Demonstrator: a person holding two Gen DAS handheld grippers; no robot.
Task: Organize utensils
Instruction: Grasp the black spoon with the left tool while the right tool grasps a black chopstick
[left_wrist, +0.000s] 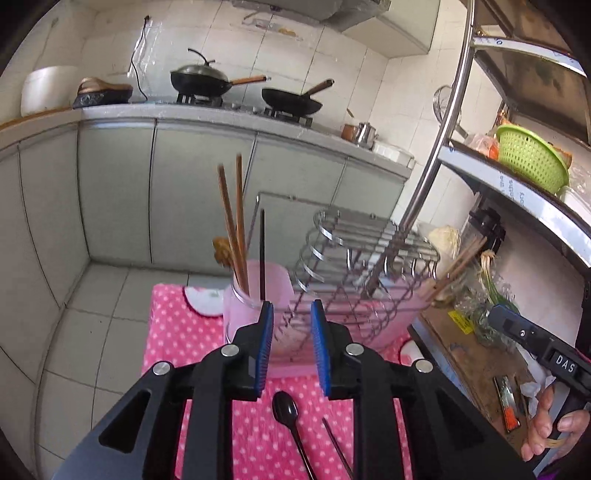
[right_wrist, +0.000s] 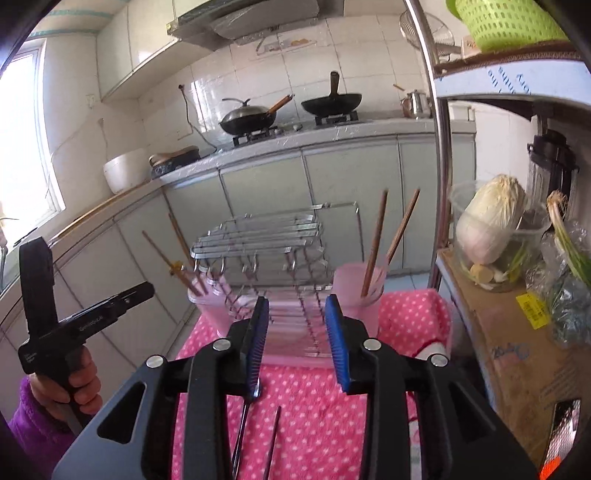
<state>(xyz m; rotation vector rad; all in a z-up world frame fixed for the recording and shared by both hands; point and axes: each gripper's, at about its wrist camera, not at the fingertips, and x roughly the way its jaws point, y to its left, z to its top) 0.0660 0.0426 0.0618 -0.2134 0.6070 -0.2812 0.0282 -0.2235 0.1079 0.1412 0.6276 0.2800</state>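
In the left wrist view my left gripper (left_wrist: 291, 306) stands open with nothing between its blue pads. Just beyond it is a pink cup (left_wrist: 255, 299) holding wooden chopsticks (left_wrist: 232, 225) and one black chopstick (left_wrist: 262, 254). A black spoon (left_wrist: 286, 410) and a loose black chopstick (left_wrist: 336, 443) lie on the pink dotted cloth (left_wrist: 177, 332) below the jaws. My right gripper (right_wrist: 297, 300) is open and empty above the same cloth (right_wrist: 306, 406), spoon (right_wrist: 242, 432) and chopstick (right_wrist: 273, 439). A second pink cup (right_wrist: 360, 299) holds two wooden chopsticks (right_wrist: 375, 240).
A wire dish rack (right_wrist: 258, 236) stands between the two cups. A steel pole (right_wrist: 439, 166) and shelf unit carry a green basket (left_wrist: 532, 155), a cabbage (right_wrist: 487, 218) and a cardboard box (right_wrist: 517, 354) on the right. Two woks (left_wrist: 288, 99) sit on the far stove.
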